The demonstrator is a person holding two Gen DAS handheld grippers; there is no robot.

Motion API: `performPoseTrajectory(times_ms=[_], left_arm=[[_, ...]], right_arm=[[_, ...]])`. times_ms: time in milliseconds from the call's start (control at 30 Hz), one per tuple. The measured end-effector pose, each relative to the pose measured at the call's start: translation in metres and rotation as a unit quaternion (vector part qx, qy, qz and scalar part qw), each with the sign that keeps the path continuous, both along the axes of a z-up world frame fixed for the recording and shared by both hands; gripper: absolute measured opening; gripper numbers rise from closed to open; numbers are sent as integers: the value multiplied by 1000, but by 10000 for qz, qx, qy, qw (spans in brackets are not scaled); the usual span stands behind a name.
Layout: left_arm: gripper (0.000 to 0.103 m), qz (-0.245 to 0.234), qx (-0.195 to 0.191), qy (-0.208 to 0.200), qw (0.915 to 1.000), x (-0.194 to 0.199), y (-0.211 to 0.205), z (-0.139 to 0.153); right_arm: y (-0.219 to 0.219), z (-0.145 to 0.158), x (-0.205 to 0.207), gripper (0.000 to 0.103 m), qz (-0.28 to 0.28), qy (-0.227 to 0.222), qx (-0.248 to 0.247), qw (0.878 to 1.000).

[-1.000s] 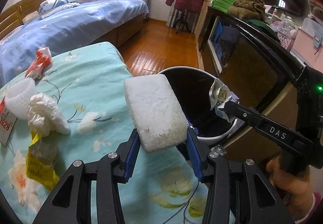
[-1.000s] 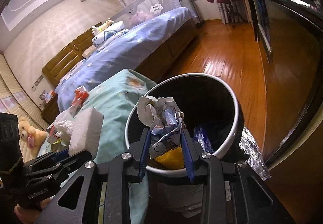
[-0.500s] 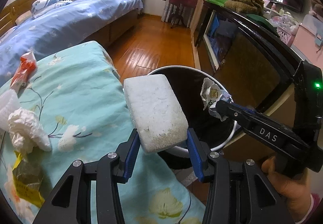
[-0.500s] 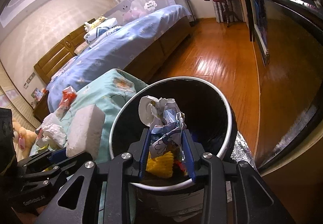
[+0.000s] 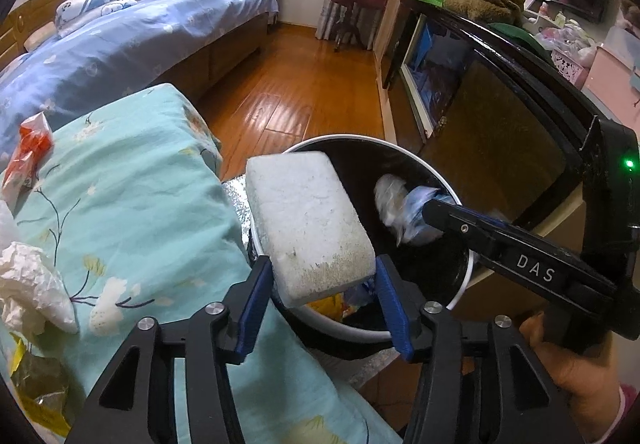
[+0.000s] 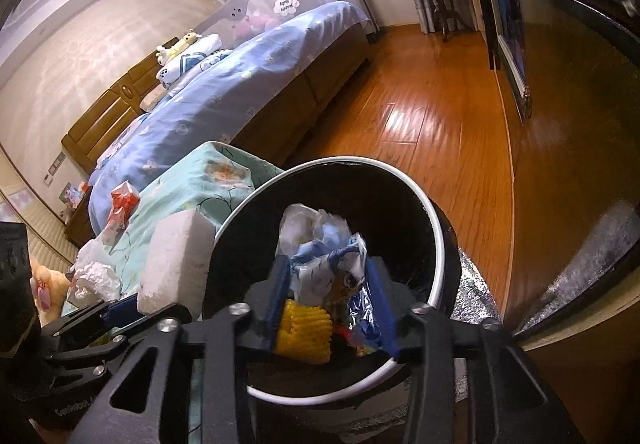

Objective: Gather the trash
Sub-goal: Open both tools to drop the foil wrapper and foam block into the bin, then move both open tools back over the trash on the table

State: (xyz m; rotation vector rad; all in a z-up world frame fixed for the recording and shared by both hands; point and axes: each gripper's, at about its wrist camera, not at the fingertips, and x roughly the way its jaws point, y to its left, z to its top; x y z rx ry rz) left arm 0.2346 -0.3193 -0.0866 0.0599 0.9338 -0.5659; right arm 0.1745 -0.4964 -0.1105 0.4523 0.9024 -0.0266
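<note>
Opening w/ jaws spreading, right gripper (image 6: 334,304) frees a crumpled wrapper (image 6: 324,248) over the trash bin (image 5: 466,284) and left gripper (image 5: 322,300) loosens on its foam block (image 5: 308,224) beside the rim; tissue (image 5: 32,292) & red wrapper (image 5: 30,148) behind-left on the bedcover remain.

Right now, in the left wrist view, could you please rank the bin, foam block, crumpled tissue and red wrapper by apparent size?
1. Bin
2. Foam block, though nearness inflates it
3. Crumpled tissue, partly cut off
4. Red wrapper, farther away
</note>
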Motion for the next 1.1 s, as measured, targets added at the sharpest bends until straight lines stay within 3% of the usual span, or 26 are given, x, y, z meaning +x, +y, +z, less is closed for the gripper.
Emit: performPoseTrajectory(times_ms=[133,400,767,1100], left_arm=[[64,6,-9,-71,10000,-7,4,1],[64,196,-269,-165,9993,-46,44,7],[64,711,-396,-367,9960,-126,138,12],[64,1474,-431,-588,9864,-178,221,18]], right_arm=[[-1,4,-5,62,-80,-52,53,9999],[15,19,-27,74,-90,-284,258,9992],[92,32,-61,78,499,-455,495,9965],[165,46,-83,79,1168,-556,399,9908]])
